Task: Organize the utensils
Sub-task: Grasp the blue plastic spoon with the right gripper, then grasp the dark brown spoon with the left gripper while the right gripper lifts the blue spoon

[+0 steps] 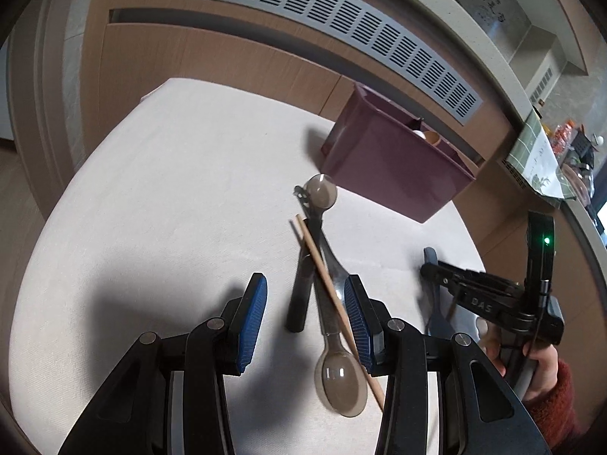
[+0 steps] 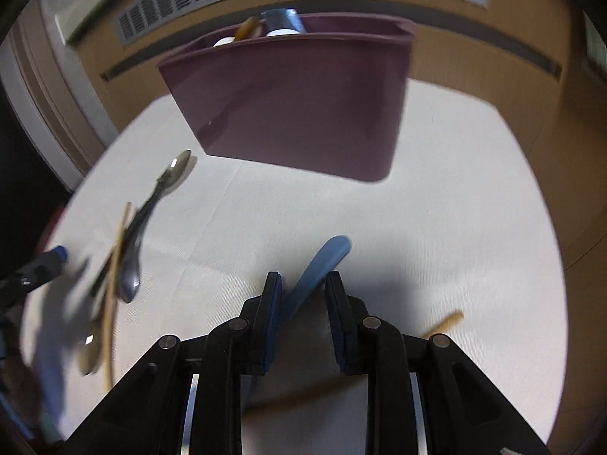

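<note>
My left gripper [image 1: 305,322] hangs open just above a pile of utensils on the white cloth. In the pile are two translucent brown spoons [image 1: 341,383], a black-handled utensil [image 1: 301,288] and a wooden chopstick [image 1: 322,269] laid across them; the chopstick and the near spoon's handle run past the right pad. My right gripper [image 2: 303,278] points down at the cloth. A blue utensil handle [image 2: 326,261] lies slantwise between its pads, which do not clearly press on it. From the left wrist view that gripper [image 1: 428,265] is at the right, held by a hand in a red sleeve.
A maroon bin [image 2: 296,106] stands at the far side of the table [image 1: 170,189], with a cup and a few items showing over its rim. A short wooden stick [image 2: 447,322] lies right of my right gripper. Behind the table are a wood panel and a grey vent grille [image 1: 322,30].
</note>
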`<act>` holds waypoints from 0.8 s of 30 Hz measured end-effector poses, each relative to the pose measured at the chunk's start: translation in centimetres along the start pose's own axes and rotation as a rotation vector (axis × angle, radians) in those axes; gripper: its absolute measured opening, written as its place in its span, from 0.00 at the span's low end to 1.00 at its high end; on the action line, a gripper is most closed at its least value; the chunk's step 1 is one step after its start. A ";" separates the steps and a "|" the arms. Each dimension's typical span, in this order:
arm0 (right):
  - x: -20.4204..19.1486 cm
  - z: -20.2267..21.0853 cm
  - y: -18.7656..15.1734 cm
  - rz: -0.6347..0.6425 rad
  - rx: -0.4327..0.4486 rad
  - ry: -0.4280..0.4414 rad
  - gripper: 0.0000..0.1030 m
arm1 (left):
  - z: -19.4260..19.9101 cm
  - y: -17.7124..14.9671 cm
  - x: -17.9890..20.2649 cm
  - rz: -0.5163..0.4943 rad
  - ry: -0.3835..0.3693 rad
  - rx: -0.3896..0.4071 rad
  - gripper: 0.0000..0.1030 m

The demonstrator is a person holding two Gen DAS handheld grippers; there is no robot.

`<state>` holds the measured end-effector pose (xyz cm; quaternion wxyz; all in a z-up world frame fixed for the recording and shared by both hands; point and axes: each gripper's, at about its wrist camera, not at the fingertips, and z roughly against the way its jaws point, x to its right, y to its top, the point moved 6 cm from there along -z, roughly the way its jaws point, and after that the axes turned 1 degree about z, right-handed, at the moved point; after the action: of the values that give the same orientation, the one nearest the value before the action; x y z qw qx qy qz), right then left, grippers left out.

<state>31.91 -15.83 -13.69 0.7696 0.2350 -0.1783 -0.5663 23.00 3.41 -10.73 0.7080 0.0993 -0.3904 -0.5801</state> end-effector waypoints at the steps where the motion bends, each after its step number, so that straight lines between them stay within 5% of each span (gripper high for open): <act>1: -0.3 -0.1 0.2 0.022 -0.002 -0.024 0.23 | 0.0 0.0 0.0 0.000 0.002 -0.002 0.42; 6: -1.4 -0.3 0.6 0.055 -0.023 -0.104 0.23 | 0.1 -0.2 -0.4 0.001 0.009 -0.007 0.42; 10: -1.3 0.3 -0.2 0.067 -0.006 -0.043 0.19 | -0.1 -0.2 -1.0 0.016 0.018 -0.012 0.42; 15: -1.3 2.0 -0.8 0.063 0.044 0.012 0.04 | -0.5 -0.5 -0.6 -0.005 0.012 -0.026 0.42; 24: -0.2 6.4 -1.1 0.040 0.148 0.033 0.04 | -3.8 2.7 3.3 -0.176 -0.058 -0.071 0.42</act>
<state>27.51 -16.95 -9.03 0.7642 0.2969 -0.2117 -0.5320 27.62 0.09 -10.32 0.6459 0.0912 -0.3798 -0.6559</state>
